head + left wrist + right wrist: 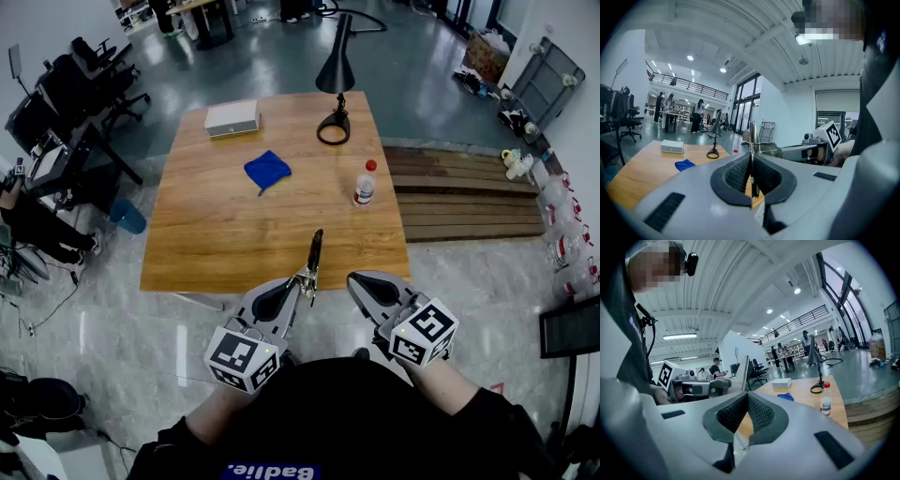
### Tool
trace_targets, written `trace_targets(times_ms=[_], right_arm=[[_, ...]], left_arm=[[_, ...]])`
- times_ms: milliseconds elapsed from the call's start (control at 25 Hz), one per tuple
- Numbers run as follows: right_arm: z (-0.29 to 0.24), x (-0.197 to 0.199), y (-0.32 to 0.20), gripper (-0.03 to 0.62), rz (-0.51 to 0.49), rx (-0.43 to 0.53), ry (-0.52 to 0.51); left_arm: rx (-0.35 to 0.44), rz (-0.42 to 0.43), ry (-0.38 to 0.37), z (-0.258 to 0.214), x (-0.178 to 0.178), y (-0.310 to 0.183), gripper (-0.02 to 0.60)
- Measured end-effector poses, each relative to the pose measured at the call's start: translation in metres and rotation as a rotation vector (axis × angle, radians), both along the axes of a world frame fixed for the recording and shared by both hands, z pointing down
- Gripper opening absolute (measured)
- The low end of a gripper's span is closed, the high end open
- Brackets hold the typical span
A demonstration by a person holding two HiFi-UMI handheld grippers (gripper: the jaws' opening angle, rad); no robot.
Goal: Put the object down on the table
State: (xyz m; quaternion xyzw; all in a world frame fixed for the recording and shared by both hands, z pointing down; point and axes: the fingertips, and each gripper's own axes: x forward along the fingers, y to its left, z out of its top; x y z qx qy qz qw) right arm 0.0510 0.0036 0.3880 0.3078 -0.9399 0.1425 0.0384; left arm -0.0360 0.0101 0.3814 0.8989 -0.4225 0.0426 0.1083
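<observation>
My left gripper (302, 286) is shut on the metal end of a slim tool (314, 255). Its black handle points away from me over the near edge of the wooden table (225, 244). In the left gripper view the tool (752, 136) rises as a thin strip from between the closed pads. It is held in the air above the table's front edge. My right gripper (356, 279) hovers beside it to the right, shut with nothing in it. In the right gripper view its pads (757, 411) meet at the tips, and the tool (743, 372) shows to the left.
On the table lie a blue cloth (267, 171), a white box (232, 118), a black desk lamp (335, 89) and a small red-capped bottle (365, 184). A wooden platform (464, 202) adjoins the table's right side. Office chairs (66, 103) stand at the left.
</observation>
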Motion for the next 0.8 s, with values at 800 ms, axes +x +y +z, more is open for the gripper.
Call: trace_targets(times_ms=[800], right_arm=[[0.002,0.027,-0.003,0.005,-0.010,-0.014,-0.045]], left_arm=[[-0.017,-0.027,-0.070,0.012,0.024,-0.007,0.009]])
